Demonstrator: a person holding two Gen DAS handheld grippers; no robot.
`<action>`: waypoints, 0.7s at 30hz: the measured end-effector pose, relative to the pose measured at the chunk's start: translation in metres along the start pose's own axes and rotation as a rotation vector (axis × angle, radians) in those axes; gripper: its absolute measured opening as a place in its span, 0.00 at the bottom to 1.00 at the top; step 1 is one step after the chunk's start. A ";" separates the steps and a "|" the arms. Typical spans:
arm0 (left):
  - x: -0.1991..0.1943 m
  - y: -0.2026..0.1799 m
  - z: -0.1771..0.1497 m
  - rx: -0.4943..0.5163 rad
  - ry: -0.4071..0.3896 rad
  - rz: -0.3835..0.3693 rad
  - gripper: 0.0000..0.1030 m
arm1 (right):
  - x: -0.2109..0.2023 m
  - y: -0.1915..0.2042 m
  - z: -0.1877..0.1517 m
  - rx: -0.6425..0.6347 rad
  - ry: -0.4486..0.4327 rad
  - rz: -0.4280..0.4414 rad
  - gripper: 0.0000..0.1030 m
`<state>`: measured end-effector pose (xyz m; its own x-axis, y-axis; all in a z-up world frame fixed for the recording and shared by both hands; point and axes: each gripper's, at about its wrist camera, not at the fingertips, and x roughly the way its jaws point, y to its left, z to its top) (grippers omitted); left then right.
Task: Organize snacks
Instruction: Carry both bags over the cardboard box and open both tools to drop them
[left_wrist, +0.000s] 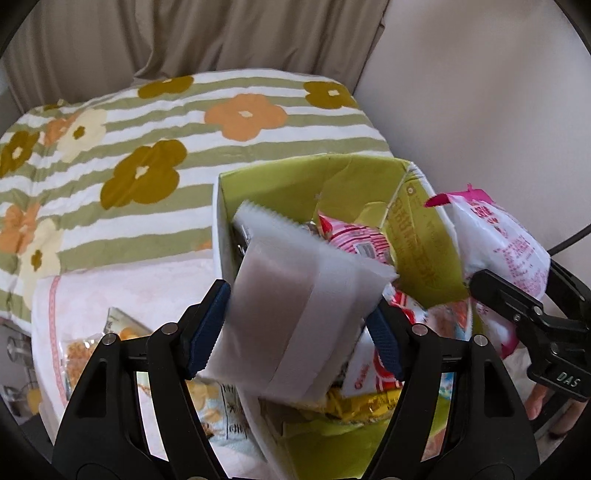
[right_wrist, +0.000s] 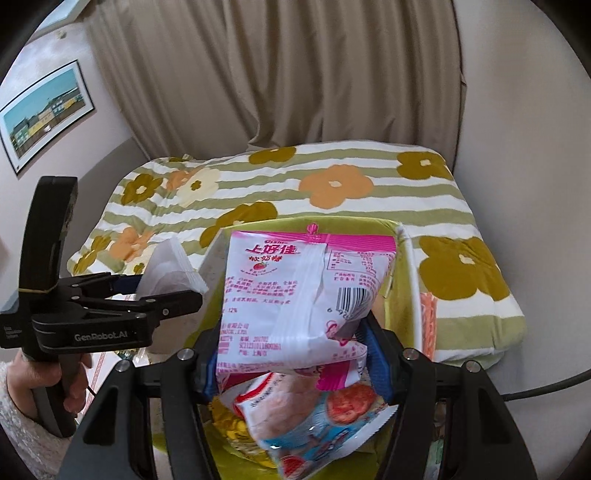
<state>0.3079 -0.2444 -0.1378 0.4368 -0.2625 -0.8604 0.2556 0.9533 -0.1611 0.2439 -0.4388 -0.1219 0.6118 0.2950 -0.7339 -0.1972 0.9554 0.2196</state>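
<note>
My left gripper (left_wrist: 295, 321) is shut on a frosted white snack packet (left_wrist: 295, 295), held above the open green cardboard box (left_wrist: 314, 177). The box holds several snack bags, among them a pink-and-red one (left_wrist: 358, 240). My right gripper (right_wrist: 291, 354) is shut on a pink-and-white strawberry snack bag (right_wrist: 295, 295), held over the same box (right_wrist: 391, 295); this bag also shows in the left wrist view (left_wrist: 498, 240). The left gripper with its white packet (right_wrist: 166, 273) shows at the left of the right wrist view. A blue-and-red bag (right_wrist: 314, 417) lies in the box beneath.
The box stands on a pink towel (left_wrist: 129, 291) next to a green-striped floral quilt (left_wrist: 147, 147). More snack packets (left_wrist: 85, 354) lie on the towel left of the box. Beige curtains (right_wrist: 295, 74) hang behind. A framed picture (right_wrist: 44, 114) hangs on the left wall.
</note>
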 end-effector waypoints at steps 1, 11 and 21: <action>0.003 -0.002 0.001 0.018 0.006 0.012 0.83 | 0.001 -0.003 0.000 0.011 0.004 0.002 0.56; 0.001 -0.001 -0.001 0.060 0.001 0.098 0.98 | 0.014 -0.022 -0.003 0.088 0.061 0.013 0.57; -0.017 0.020 -0.032 0.008 0.004 0.109 0.98 | 0.032 -0.022 -0.002 0.097 0.109 0.046 0.70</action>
<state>0.2778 -0.2161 -0.1418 0.4588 -0.1568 -0.8746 0.2133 0.9750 -0.0629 0.2667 -0.4508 -0.1513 0.5163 0.3410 -0.7856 -0.1450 0.9389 0.3122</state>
